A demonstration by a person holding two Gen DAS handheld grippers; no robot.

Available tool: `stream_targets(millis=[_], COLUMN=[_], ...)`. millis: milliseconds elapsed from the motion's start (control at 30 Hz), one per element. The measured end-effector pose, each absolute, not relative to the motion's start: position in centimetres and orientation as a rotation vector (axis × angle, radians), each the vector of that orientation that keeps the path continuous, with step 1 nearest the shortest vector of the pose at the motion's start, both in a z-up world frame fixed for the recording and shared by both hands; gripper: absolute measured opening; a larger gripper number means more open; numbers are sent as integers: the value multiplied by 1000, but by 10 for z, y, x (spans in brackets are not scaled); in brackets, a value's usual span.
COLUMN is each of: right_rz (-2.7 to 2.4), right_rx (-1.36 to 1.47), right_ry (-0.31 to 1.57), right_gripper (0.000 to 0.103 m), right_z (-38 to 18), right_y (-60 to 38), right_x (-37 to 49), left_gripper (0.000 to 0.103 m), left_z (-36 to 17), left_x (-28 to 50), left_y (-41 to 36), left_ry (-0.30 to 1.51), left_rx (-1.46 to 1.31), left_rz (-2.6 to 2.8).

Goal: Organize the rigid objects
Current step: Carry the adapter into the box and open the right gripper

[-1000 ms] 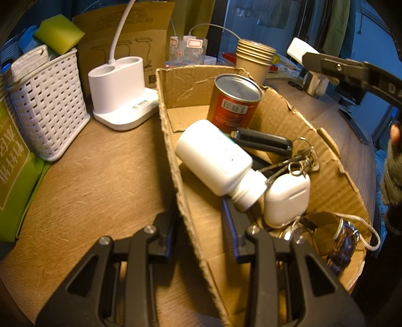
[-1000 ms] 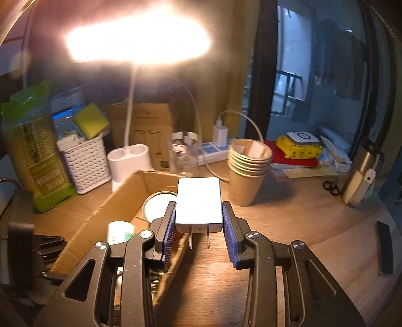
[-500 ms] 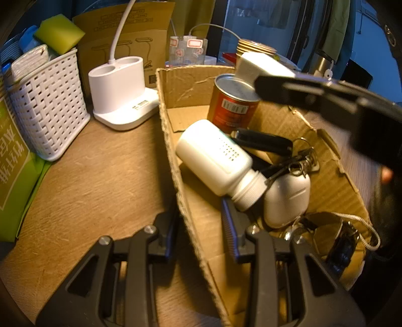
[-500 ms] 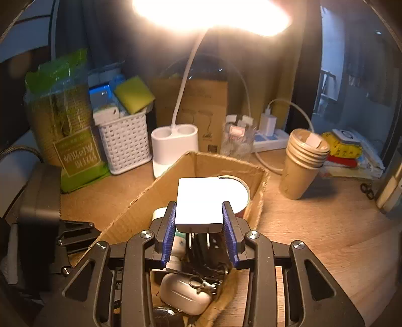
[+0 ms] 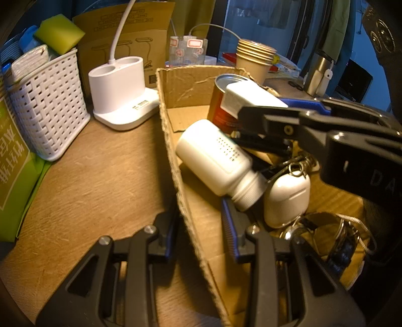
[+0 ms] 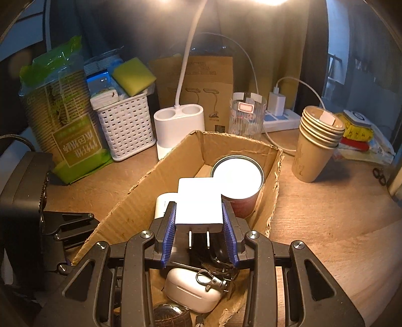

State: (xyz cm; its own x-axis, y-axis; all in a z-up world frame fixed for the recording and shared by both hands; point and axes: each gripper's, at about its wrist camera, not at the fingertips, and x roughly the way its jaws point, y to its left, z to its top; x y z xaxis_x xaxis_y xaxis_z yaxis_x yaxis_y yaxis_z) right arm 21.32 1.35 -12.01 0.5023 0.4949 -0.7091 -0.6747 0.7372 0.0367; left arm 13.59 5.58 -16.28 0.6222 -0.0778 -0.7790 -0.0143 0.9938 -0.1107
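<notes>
My right gripper (image 6: 200, 232) pinches a white plug adapter (image 6: 199, 202) by its sides, prongs pointing back toward me, above the middle of the open cardboard box (image 6: 173, 161) on the wooden desk (image 6: 326, 201). Below it in the box lie a red tin (image 6: 238, 186), a white bottle (image 5: 218, 161) on its side, an earbud case (image 6: 192, 289) and keys (image 6: 213, 279). My left gripper (image 5: 201, 226) is pressed onto the box's near-left wall (image 5: 186, 201), one finger inside, one outside.

warm dim light, desk lamp (image 6: 271, 2) glare overhead, fisheye-curved dark edges
</notes>
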Motion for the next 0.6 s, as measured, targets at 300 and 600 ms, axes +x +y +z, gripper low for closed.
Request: stream_targets(millis=[300,600], right_rz=[706,662], right_rx=[-246,-219], right_ry=[769,757], right_gripper=[46,46], right_z=[-119,-114], right_y=[12,-4], right_x=[215,208], left_gripper=[34,34], left_z=[-162,-162], left_x=[135,135], left_y=[56,56], left_ry=[899,899], left_rx=[-111,-110], left_rz=[-36,-35])
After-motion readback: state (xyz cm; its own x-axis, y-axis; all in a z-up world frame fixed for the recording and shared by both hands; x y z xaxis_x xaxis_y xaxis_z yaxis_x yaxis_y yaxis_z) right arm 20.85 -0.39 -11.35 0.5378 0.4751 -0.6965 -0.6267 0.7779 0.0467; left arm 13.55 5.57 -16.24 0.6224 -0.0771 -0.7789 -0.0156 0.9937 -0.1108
